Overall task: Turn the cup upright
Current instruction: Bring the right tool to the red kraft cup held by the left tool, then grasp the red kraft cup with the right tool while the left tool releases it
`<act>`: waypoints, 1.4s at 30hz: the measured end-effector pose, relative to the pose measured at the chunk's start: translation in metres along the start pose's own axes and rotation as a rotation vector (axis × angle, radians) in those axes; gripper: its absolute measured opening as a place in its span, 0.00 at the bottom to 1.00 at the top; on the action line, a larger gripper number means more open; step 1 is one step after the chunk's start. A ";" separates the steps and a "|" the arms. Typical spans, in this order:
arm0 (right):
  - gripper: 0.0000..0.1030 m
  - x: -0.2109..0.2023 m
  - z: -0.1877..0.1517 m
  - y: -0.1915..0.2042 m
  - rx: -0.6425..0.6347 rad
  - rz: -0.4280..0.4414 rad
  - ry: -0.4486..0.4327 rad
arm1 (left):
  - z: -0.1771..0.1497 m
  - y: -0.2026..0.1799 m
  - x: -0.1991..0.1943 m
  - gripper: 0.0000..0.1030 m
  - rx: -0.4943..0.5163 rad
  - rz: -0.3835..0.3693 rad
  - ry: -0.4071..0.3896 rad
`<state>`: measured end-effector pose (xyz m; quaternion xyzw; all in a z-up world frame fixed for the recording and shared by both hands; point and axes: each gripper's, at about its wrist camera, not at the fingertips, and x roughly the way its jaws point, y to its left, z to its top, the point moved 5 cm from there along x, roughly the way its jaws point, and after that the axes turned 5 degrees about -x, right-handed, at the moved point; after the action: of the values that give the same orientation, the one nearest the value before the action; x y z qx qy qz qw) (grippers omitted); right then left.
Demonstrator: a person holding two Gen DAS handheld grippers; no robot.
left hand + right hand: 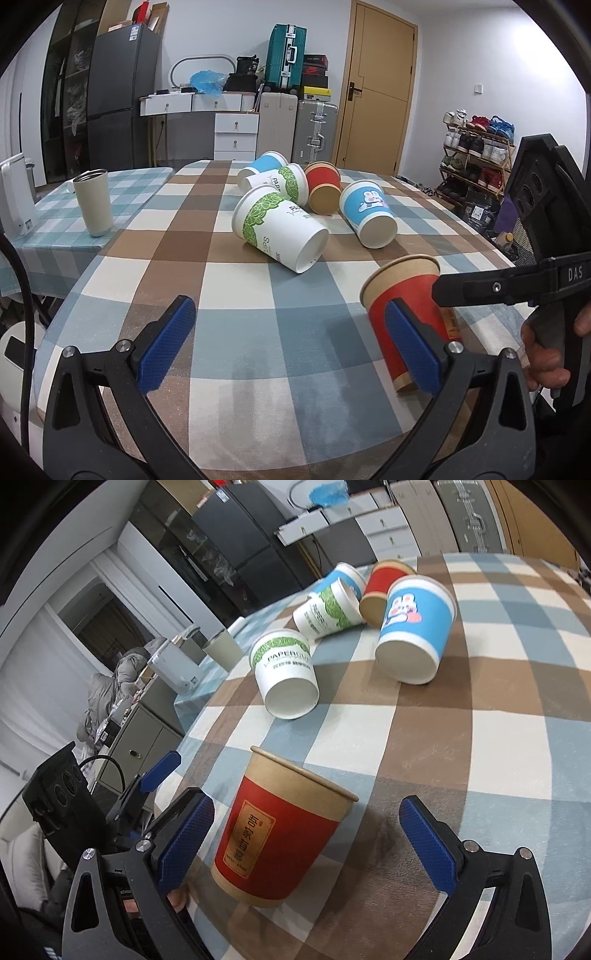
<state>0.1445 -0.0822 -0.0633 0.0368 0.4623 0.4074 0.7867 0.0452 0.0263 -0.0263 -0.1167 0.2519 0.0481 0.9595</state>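
Observation:
A red and kraft paper cup (280, 834) stands upright on the checked tablecloth, mouth up, between the wide-open fingers of my right gripper (306, 845), which do not touch it. In the left wrist view the same cup (410, 302) sits at the right, just behind my left gripper's right pad (412, 343). My left gripper (291, 343) is open and empty. Several other paper cups lie on their sides farther back: a green-leaf white cup (280, 229), a blue rabbit cup (367, 212), a second red cup (324, 188).
A beige steel tumbler (93, 202) stands upright on the side table at left. A white appliance (16, 199) sits at the far left. Suitcases, drawers, a fridge and a shoe rack (476, 162) stand beyond the table. The table's near edge runs close below both grippers.

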 end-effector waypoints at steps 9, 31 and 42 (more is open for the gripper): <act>0.90 0.018 0.001 -0.005 0.077 0.060 0.097 | -0.001 0.006 0.006 0.99 -0.009 0.011 0.007; 0.68 -0.032 -0.002 0.010 -0.213 -0.190 -0.198 | -0.006 0.003 0.009 0.99 -0.005 0.007 0.014; 0.67 -0.019 -0.004 0.031 -0.377 -0.352 -0.295 | -0.008 -0.001 0.013 0.99 -0.003 0.005 0.019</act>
<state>0.1181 -0.0761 -0.0392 -0.1317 0.2583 0.3336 0.8970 0.0528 0.0241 -0.0393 -0.1178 0.2612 0.0497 0.9568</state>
